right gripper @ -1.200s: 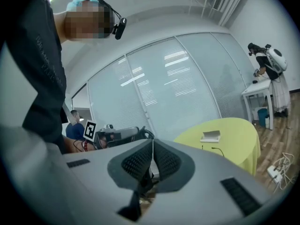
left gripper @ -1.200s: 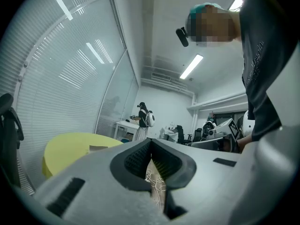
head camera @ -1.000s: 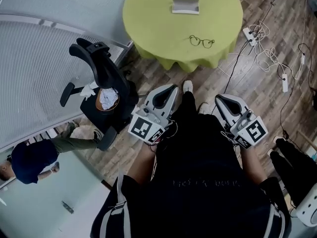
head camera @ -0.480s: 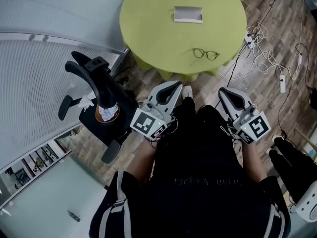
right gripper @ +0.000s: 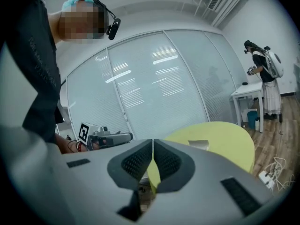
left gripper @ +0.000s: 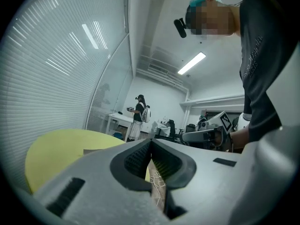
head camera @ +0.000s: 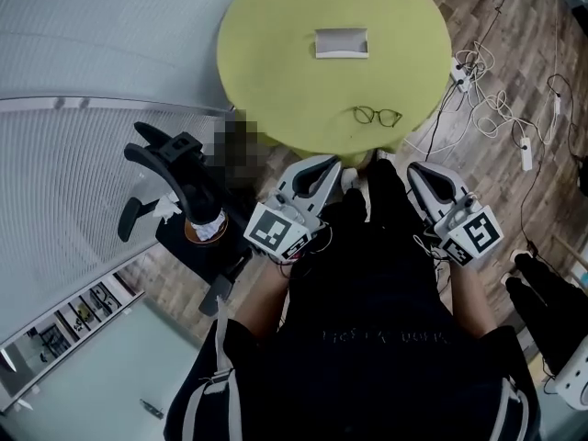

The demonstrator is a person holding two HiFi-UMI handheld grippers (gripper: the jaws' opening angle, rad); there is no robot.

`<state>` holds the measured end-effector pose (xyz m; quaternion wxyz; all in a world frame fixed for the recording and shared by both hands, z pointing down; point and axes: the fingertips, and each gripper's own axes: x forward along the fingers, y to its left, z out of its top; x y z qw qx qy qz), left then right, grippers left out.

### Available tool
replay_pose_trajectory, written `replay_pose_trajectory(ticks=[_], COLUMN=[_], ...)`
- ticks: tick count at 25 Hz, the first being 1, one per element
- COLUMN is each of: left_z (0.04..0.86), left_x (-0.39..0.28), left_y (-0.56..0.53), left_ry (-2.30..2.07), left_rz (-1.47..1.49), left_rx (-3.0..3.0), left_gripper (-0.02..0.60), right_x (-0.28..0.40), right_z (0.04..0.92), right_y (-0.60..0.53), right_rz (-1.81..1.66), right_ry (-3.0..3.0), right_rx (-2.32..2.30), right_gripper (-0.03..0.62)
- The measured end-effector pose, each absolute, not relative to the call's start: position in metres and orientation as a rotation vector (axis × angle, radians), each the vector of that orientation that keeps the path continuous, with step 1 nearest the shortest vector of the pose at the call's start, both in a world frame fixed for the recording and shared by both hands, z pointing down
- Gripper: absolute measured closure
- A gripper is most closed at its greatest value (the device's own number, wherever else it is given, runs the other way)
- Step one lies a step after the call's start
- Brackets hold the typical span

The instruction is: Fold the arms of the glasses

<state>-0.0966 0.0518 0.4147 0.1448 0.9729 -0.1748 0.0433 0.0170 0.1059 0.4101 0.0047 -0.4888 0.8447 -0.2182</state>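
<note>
The left gripper [head camera: 325, 163] and right gripper [head camera: 419, 170] hang by the person's thighs, each with jaws pressed together on nothing. The glasses [head camera: 378, 116] lie near the green table's [head camera: 266, 53] 5 o'clock edge, at 1 o'clock from the left gripper and 11 o'clock from the right, well apart from both.

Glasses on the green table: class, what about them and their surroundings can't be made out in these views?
- The glasses, head view: too small to tell whether the arms are open or folded.
- Left gripper view: glasses not visible; the left gripper covers the near part of the table.
- Right gripper view: glasses not visible; the right gripper covers the table's near edge.
- The pale flat object, head view: too small to identify.
</note>
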Motion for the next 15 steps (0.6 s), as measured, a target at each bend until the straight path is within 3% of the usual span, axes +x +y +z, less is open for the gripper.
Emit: replay_pose_trajectory(ticks=[15], left_z=[0.417], left_x=[-0.036], left_y=[0.012], left_ry=[-0.570], left_rz=[0.246], left_rx=[2.803], left_gripper=[0.563], right_x=[0.064], right_z=[0.429], right_y=[0.066], right_rz=[-0.758], right_ry=[2.789], right_rx=[-1.266], right_gripper=[0.563])
